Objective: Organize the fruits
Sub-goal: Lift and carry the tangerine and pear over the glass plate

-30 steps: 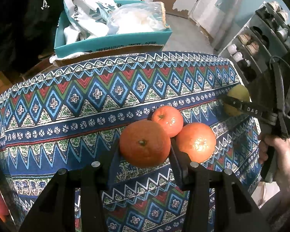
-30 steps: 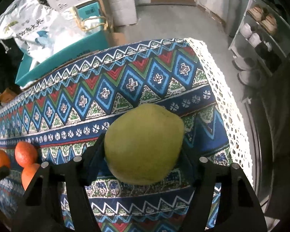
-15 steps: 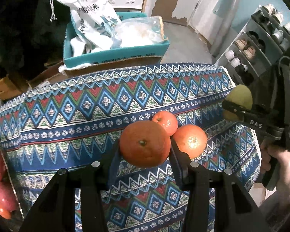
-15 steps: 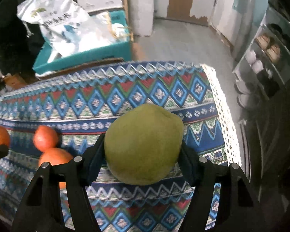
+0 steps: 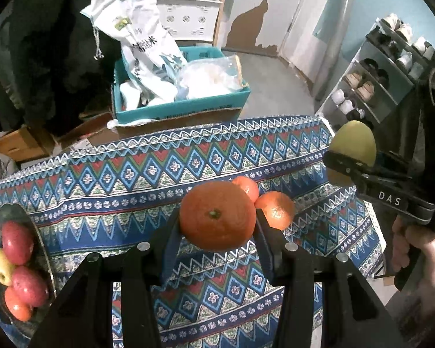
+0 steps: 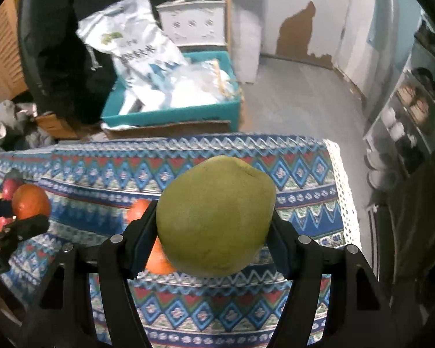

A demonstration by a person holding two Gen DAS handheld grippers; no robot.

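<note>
Left wrist: left gripper [image 5: 217,226] pinches an orange [image 5: 216,216] above the tablecloth [image 5: 101,179]; plate [image 5: 42,249] of fruit far left.

Right wrist: right gripper [image 6: 214,226] clamps a green pear [image 6: 216,216] aloft. Carry step; next, likely set both on the plate.

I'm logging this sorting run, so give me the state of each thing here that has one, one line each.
Left gripper: shut on an orange, lifted off the cloth.
Right gripper: shut on a green fruit, also lifted.
Two oranges: loose on the cloth, touching.
Plate: loaded with red, yellow and orange fruit.
Teal box: open, stuffed with bags.
</note>
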